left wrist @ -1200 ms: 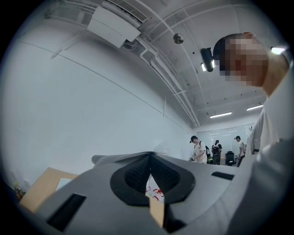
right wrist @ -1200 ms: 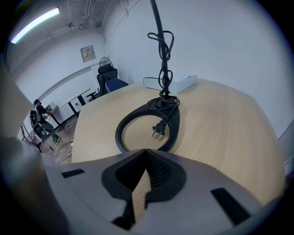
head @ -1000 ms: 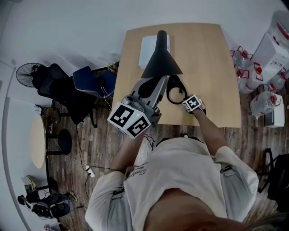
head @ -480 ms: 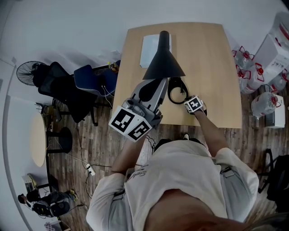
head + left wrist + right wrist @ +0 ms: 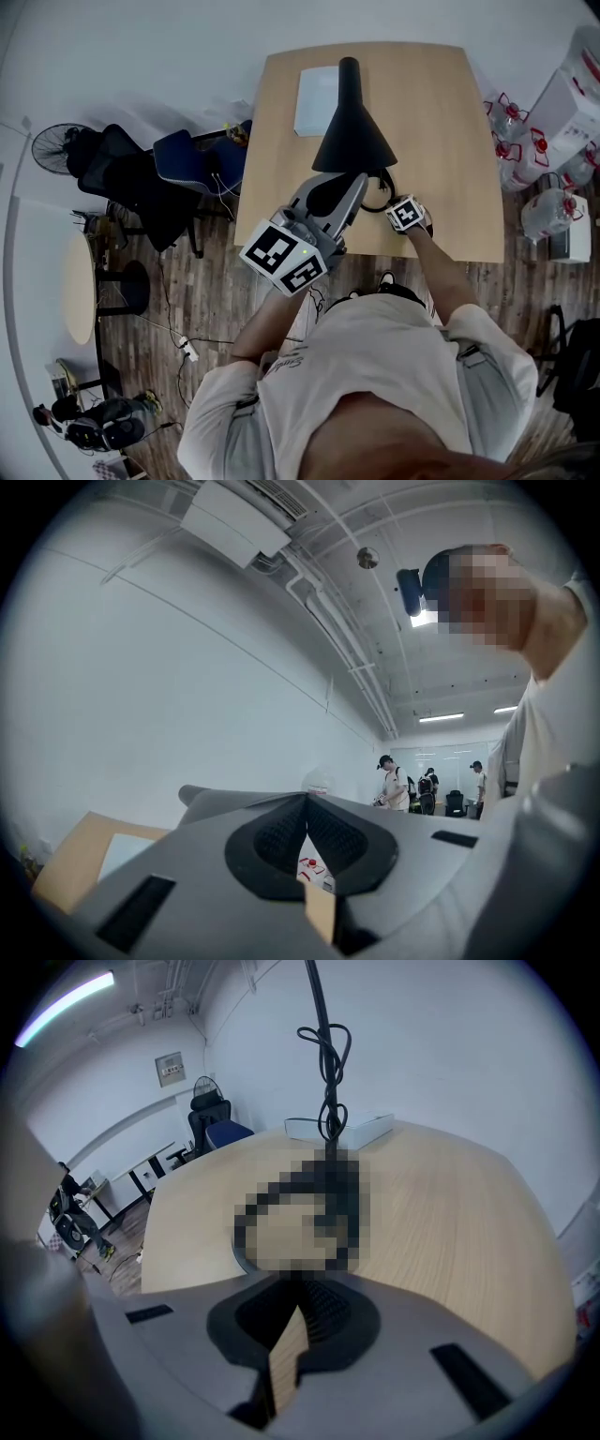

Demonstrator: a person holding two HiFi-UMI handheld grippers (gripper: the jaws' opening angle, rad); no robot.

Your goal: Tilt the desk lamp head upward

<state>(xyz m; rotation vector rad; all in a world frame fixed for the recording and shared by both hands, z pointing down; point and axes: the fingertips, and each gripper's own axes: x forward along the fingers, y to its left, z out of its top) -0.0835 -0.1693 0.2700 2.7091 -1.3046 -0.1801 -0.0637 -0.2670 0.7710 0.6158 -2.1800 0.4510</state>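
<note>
Looming over wooden table: smooth black conical lamp head.
Left gripper fingers: pressed together.
Right gripper fingers: pressed together.

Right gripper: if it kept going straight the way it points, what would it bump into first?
The lamp base, the black ring lying on the table just ahead of the right gripper. It looks very close, maybe even touching. I can't tell for sure, because that spot is blurred in the right gripper view.
</note>
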